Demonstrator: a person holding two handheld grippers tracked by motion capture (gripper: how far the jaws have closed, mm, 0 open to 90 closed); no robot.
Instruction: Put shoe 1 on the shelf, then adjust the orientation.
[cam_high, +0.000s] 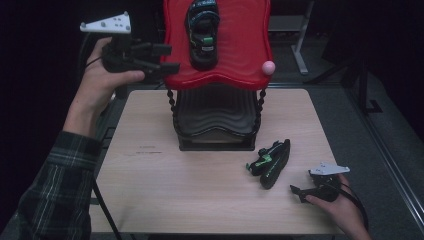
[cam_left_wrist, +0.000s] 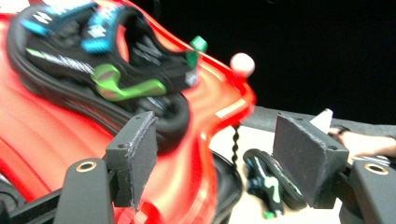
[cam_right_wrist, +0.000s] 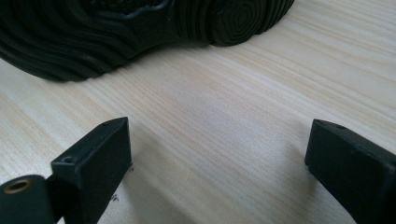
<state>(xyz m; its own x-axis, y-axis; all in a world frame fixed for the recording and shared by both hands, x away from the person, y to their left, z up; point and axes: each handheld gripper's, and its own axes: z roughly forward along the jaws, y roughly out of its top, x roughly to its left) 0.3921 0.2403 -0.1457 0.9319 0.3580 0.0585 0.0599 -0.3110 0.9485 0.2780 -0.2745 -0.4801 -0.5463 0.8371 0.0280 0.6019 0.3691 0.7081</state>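
- Left tool (cam_high: 167, 59), spread, empty, at 9 o'clock of the shoe (cam_high: 203, 32) on the red tray (cam_high: 245, 55).
- Right tool (cam_high: 296, 190), spread on the surface (cam_high: 200, 185), at 4 o'clock of the second shoe (cam_high: 272, 162).

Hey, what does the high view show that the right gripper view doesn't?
High view alone: the red shelf with one shoe on the shelf, a pink ball and the left hand-held gripper, open. Right gripper view alone: the ribbed sole up close. Both: the wooden table, the shoe on the table and the open right hand-held gripper.
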